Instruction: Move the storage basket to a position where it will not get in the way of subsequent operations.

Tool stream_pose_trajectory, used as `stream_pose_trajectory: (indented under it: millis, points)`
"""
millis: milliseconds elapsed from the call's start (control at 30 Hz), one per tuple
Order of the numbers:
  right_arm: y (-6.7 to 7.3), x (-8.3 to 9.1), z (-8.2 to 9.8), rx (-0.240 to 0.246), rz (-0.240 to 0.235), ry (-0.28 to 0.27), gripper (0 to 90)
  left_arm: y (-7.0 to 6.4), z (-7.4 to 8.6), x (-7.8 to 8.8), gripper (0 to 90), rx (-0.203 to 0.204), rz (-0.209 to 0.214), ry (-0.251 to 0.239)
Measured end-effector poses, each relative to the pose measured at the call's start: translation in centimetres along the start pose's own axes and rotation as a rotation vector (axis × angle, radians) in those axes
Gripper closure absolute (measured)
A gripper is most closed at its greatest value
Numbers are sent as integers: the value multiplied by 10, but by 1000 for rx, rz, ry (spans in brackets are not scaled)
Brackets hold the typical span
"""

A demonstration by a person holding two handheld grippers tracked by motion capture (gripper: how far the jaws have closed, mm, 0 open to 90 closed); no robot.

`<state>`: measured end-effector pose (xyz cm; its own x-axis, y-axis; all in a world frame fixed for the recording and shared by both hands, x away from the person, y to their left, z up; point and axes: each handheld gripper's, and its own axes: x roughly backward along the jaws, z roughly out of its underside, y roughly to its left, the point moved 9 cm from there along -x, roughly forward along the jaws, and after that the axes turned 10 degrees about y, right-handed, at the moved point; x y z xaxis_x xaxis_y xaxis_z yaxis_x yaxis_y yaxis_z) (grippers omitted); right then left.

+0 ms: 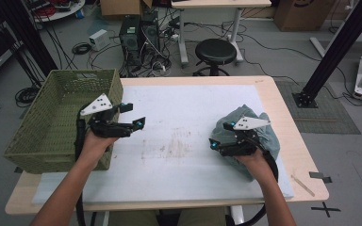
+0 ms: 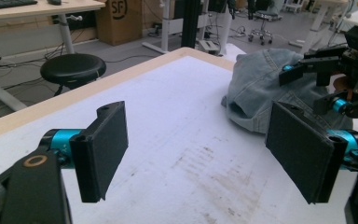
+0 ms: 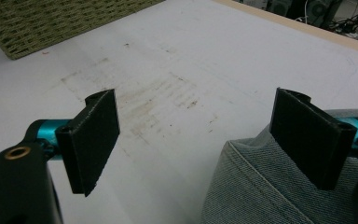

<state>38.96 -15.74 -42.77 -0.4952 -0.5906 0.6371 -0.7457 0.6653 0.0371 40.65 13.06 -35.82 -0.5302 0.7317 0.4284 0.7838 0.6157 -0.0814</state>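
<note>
Two grippers, left gripper [image 1: 131, 116] and right gripper [image 1: 220, 135]; one denim cloth [image 1: 269, 134]; one basket [image 1: 52, 117].

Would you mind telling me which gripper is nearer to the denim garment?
The right gripper hovers right over the denim garment. The left gripper sits across the table beside the green basket.

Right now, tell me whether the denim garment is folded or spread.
Neither: the denim garment lies crumpled in a loose heap on the white mat, its seams bunched, under the open right tongs.
</note>
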Motion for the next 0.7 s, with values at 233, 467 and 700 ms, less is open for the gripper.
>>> stream_pose_trajectory:
  millis: [233,467,700]
  points:
    - [-1,0,0,3,2,4,163,-12,-2,-29,215,-23,0,8]
    - [-7,5,1,0,13,6,163,-16,6,-58,217,-52,4,13]
    - [-14,10,6,-3,42,16,163,-14,24,-75,215,-13,30,6]
